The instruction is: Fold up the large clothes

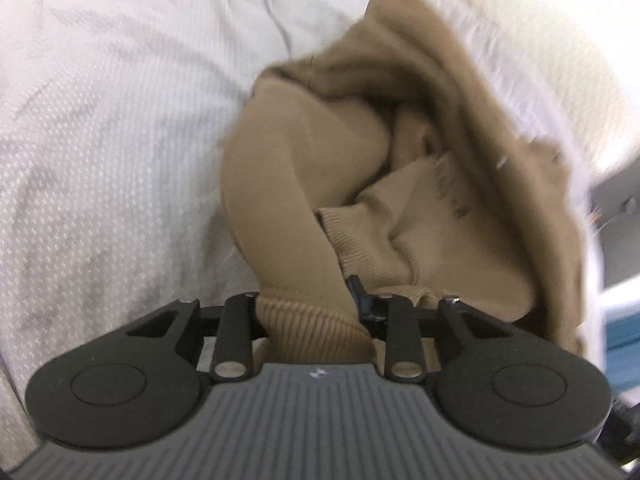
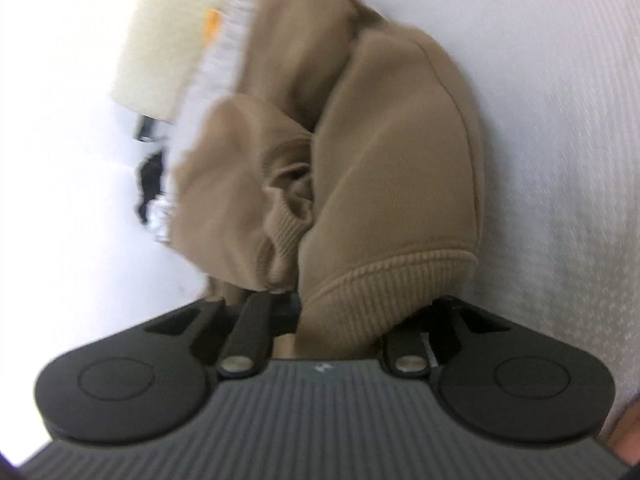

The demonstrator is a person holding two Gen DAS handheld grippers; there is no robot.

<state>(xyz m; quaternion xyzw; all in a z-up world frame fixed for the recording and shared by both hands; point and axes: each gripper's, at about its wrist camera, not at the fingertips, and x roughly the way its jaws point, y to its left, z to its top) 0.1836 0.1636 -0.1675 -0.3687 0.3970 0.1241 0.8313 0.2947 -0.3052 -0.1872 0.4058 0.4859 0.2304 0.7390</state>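
A tan sweatshirt (image 1: 420,184) with ribbed cuffs and hem hangs bunched over a white patterned bed cover (image 1: 100,140). My left gripper (image 1: 316,312) is shut on the sweatshirt's ribbed edge; its fingertips are buried in the fabric. In the right wrist view the same tan sweatshirt (image 2: 384,168) drapes from my right gripper (image 2: 340,320), which is shut on its ribbed hem; the fingertips are hidden by cloth. Both views are blurred by motion.
The bed cover (image 2: 560,120) fills the right of the right wrist view. The bed's edge and a cream block (image 2: 164,40) lie at upper left. A dark object (image 2: 152,176) sits beyond the edge. Furniture (image 1: 616,220) shows at far right in the left wrist view.
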